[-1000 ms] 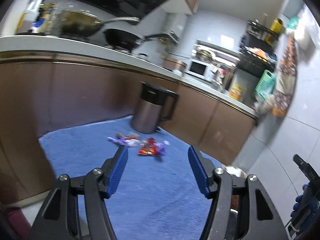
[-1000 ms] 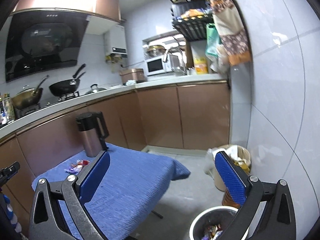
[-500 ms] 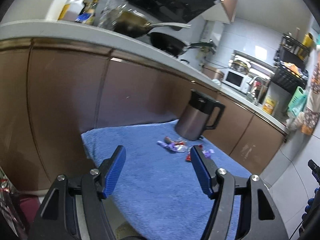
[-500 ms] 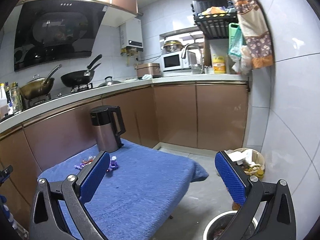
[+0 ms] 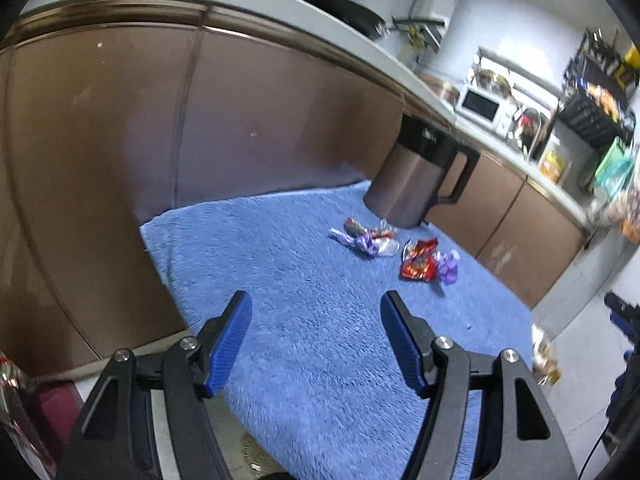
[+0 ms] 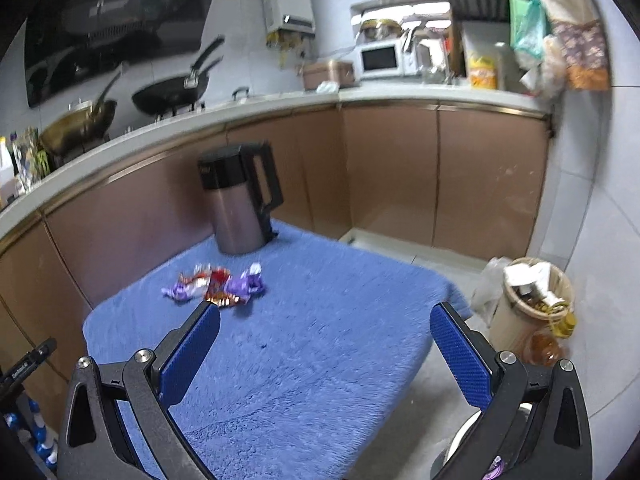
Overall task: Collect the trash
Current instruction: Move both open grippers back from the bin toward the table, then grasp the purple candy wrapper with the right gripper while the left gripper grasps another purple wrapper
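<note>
A dark steel kettle (image 6: 240,208) with a black lid and handle stands upright at the far end of the blue fluffy cloth (image 6: 304,352), close against the brown cabinet fronts (image 5: 120,152). It is the only tall thing on the cloth.

The trash lies just in front of the kettle, on the cloth: a red snack wrapper (image 5: 418,266), a purple wrapper (image 5: 448,266) touching its side, and a small heap of purple, orange and clear wrappers (image 5: 368,238) nearest the kettle's base. Between the grippers and the wrappers there is only bare cloth.

On the floor, well to the side of the kettle past the cloth's edge, a beige waste bin (image 6: 532,300) stands against the tiled wall, heaped with paper and packaging up to its rim. An amber bottle (image 6: 544,346) leans at its foot.

The left gripper (image 5: 316,322) hangs over the near part of the cloth, its blue pads spread with nothing between them. The right gripper (image 6: 324,334) is likewise spread wide and empty over the cloth.
</note>
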